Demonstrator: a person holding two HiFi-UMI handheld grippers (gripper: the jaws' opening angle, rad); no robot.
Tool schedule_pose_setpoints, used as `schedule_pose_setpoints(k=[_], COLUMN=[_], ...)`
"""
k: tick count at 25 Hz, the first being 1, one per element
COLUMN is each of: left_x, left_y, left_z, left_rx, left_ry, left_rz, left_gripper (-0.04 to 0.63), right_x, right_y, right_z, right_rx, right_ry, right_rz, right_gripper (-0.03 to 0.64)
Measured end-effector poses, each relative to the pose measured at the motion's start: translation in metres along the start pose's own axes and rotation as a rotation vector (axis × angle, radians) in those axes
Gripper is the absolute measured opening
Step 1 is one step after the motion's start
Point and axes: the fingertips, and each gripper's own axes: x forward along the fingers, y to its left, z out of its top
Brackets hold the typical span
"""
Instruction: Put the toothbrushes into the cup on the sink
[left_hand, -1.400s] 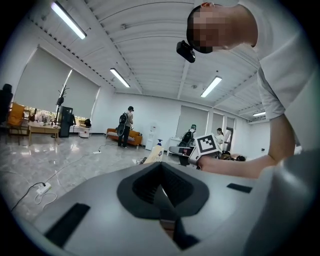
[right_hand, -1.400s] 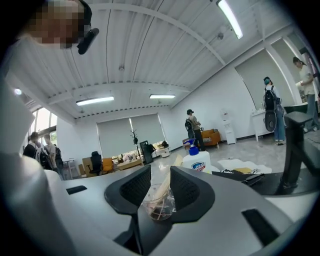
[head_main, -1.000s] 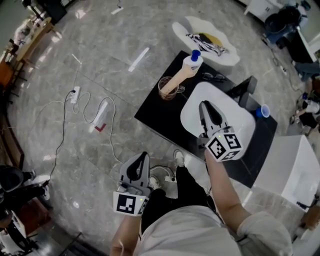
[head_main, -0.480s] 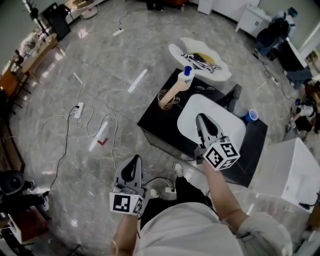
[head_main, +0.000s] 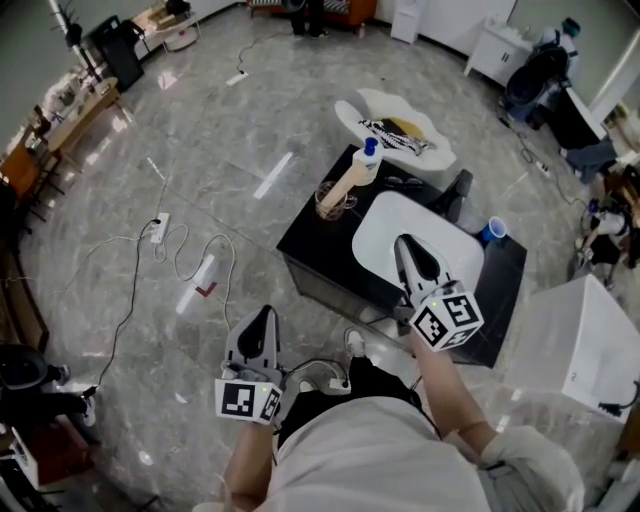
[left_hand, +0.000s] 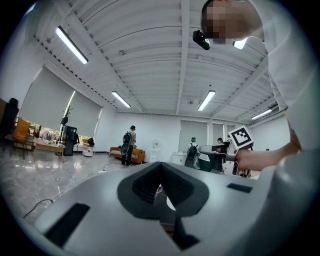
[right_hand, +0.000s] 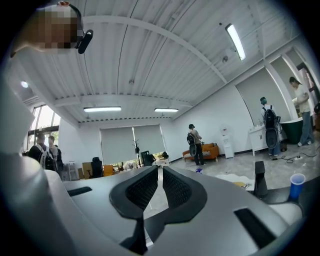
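Note:
A glass cup (head_main: 333, 200) stands on the black table (head_main: 308, 238), just left of the white sink basin (head_main: 378, 228). A tan bottle with a blue cap (head_main: 358, 168) leans out of the cup. I cannot make out any toothbrush. My right gripper (head_main: 405, 241) hangs over the basin's near part, shut and empty; in the right gripper view (right_hand: 160, 169) it points level across the room. My left gripper (head_main: 264, 312) is held over the floor, left of the table, shut with nothing in it; its own view (left_hand: 161, 164) also looks level across the room.
A black faucet (head_main: 456, 190) rises behind the basin, with a blue cup (head_main: 491, 231) to its right. A white mat (head_main: 392, 122) with dark items lies on the floor beyond the table. Cables and a power strip (head_main: 158, 224) trail at left. A white box (head_main: 575, 345) stands at right.
Both grippers have risen toward the camera. The right one stays over the sink basin, and the left has drifted slightly left over the floor. The table appears smaller and farther away.

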Motion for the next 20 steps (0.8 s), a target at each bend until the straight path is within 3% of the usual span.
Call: schedule_pose_setpoints(k=[20], left_x=[0.001], left_y=[-0.012], left_z=[0.015], left_rx=[0.0], left_ry=[-0.046], left_rz=[-0.057], left_gripper=[0.002], right_x=[-0.049], right_y=[0.062], right_z=[0.025], right_rx=[-0.209], right_ry=[0.006], right_rz=[0.074], right_gripper=[0.057])
